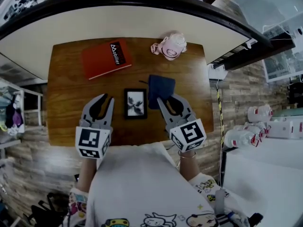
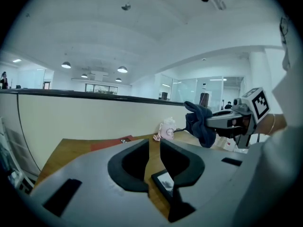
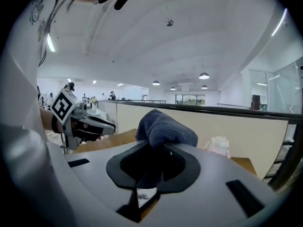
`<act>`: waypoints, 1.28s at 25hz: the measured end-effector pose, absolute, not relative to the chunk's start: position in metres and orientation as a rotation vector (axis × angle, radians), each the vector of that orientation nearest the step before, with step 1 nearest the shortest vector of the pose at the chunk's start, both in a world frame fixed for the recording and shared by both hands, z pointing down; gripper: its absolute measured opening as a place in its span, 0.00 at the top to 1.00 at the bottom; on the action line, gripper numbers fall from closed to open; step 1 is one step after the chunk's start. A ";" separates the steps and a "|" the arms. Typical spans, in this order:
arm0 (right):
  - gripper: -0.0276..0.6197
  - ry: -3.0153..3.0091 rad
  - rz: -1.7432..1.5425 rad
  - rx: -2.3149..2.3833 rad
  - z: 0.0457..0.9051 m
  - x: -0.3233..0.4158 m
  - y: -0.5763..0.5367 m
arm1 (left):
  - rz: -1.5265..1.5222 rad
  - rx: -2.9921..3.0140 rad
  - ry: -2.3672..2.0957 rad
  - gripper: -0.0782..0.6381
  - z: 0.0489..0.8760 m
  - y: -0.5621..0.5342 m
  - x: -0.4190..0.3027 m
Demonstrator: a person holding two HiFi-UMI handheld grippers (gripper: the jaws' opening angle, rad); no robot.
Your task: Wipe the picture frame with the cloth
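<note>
- Bench (image 1: 61,103) is the big thing here: a brown wood top backed by a pale curved wall panel.
- Next, the red book (image 1: 105,58), lying flat at the far left of the bench.
- Then the left tool (image 1: 107,97), up over the near edge just left of the frame. Its jaws have only a slim gap, with nothing in them.
- The right tool (image 1: 168,98) is clamped on the dark blue cloth (image 1: 161,86), which bunches past the tips and droops in the air, off the bench.
- The picture frame (image 1: 135,103) lies flat mid-bench between both tools, and neither touches it.
- Smallest is the pink toy-ish thing (image 1: 170,45) at the far right, well apart from the frame.
</note>
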State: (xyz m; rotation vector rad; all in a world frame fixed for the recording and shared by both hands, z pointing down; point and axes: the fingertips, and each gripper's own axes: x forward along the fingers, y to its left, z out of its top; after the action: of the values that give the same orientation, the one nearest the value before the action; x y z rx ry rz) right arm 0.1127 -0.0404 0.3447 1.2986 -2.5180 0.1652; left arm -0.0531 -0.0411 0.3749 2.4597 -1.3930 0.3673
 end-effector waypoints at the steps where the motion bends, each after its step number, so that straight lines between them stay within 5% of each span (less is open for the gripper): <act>1: 0.89 -2.532 0.159 1.299 0.341 0.112 -0.040 | 0.352 2.462 -1.410 0.80 0.369 -0.040 -0.056; 32: 0.89 -2.531 0.249 1.370 0.352 0.133 -0.041 | 0.360 2.474 -1.431 0.89 0.363 -0.039 -0.061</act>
State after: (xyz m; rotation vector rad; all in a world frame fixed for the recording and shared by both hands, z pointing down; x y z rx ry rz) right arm 0.1334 -0.0410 0.3523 1.3696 -2.5311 0.2492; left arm -0.0611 -0.0393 0.3632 2.4739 -1.4307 0.3599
